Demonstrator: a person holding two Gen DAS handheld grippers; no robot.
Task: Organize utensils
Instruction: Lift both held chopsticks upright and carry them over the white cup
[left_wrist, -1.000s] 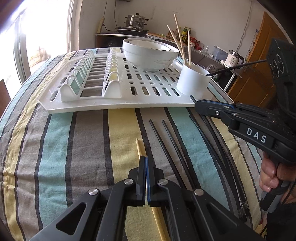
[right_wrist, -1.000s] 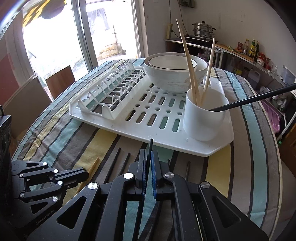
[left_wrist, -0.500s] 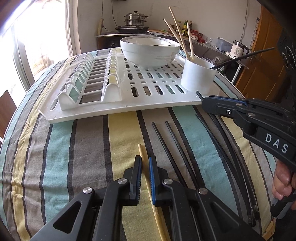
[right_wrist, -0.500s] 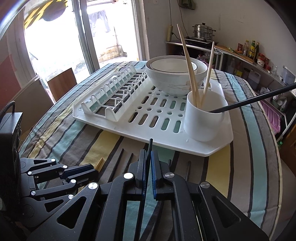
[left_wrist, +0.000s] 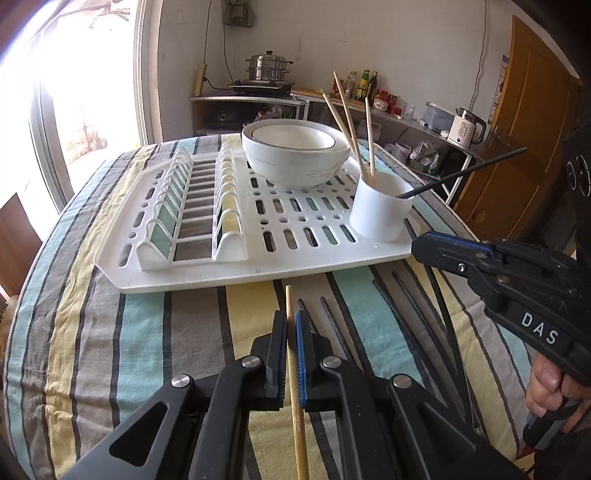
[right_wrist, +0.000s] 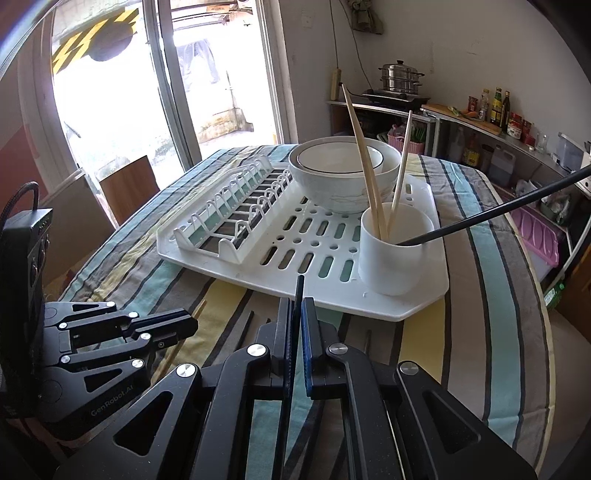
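Observation:
My left gripper (left_wrist: 290, 321) has its jaws closing on a wooden chopstick (left_wrist: 295, 387), whose tip sticks out ahead just above the striped tablecloth. My right gripper (right_wrist: 296, 306) is shut on a black chopstick (right_wrist: 298, 291) that points toward the white cup (right_wrist: 395, 251). The cup stands on the near right corner of the white dish rack (right_wrist: 424, 302). It holds three wooden chopsticks (left_wrist: 347, 122) and one black chopstick (right_wrist: 498, 214). In the left wrist view the right gripper (left_wrist: 421, 245) hovers beside the cup (left_wrist: 380, 214). Several black chopsticks (left_wrist: 406, 317) lie on the cloth.
Two nested white bowls (left_wrist: 295, 162) sit at the back of the dish rack (left_wrist: 258, 273), with its plate slots (left_wrist: 192, 210) to the left. A person's hand (left_wrist: 546, 384) grips the right tool. Behind the table stand a counter with a steamer pot (left_wrist: 267, 66) and a kettle (left_wrist: 465, 127).
The left jaws opened around the wooden chopstick, then closed on it. Both grippers have risen, each with its chopstick lifted off the cloth.

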